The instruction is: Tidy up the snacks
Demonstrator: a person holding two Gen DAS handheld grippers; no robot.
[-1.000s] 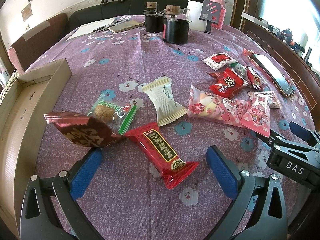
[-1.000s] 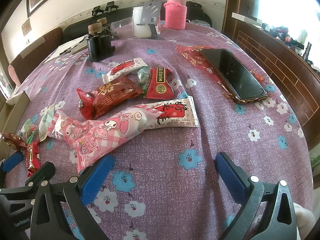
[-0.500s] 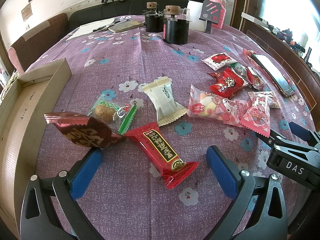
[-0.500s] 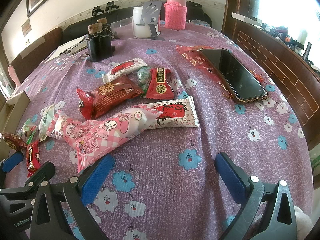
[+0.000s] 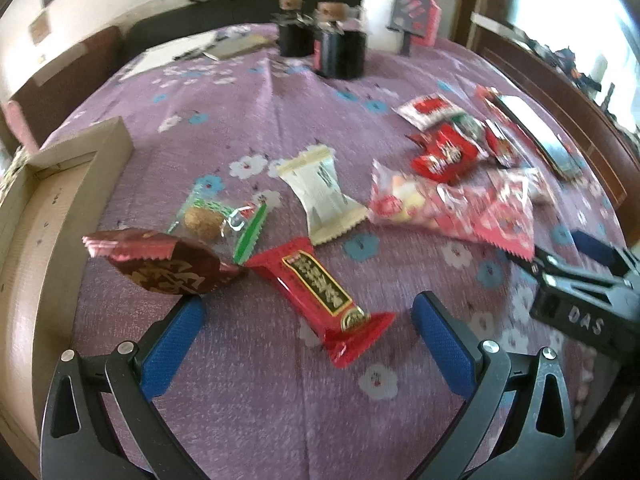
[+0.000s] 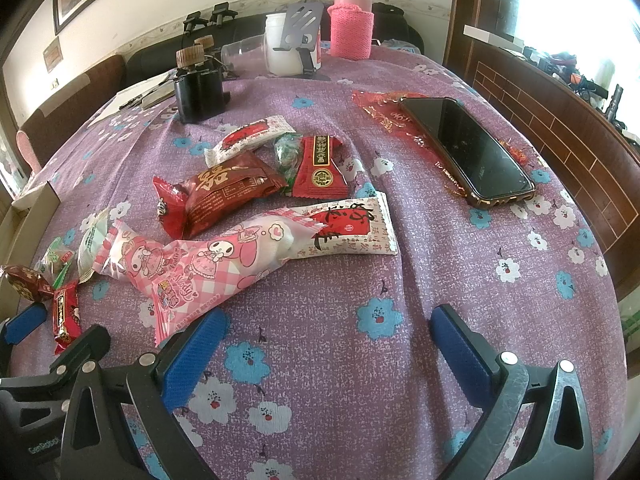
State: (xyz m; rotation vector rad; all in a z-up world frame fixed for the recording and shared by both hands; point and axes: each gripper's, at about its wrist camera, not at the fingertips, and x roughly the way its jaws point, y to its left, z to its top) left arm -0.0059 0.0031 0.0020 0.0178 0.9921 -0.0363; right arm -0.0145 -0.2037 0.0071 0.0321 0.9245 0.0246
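Several snack packets lie on the purple flowered tablecloth. In the left wrist view a red bar (image 5: pixel 320 294) lies between my open left gripper's (image 5: pixel 308 320) fingers, a dark red packet (image 5: pixel 164 266) sits at the left fingertip, with a green-edged cookie packet (image 5: pixel 218 220) and a white packet (image 5: pixel 320 196) beyond. A cardboard box (image 5: pixel 44 216) stands at the left. My right gripper (image 6: pixel 326 332) is open and empty; a pink cartoon packet (image 6: pixel 200 264) lies by its left finger, with a dark red packet (image 6: pixel 224 192) and a red square packet (image 6: pixel 320 168) farther off.
A phone (image 6: pixel 468 148) lies on a red wrapper at the right. Black jars (image 6: pixel 200 88), a white cup, a phone stand and a pink bottle (image 6: pixel 352 20) stand at the far edge. The right gripper shows in the left wrist view (image 5: pixel 588 292).
The left wrist view has shifted slightly and blurred, so the left gripper is moving a little. The snacks and the right gripper have not moved.
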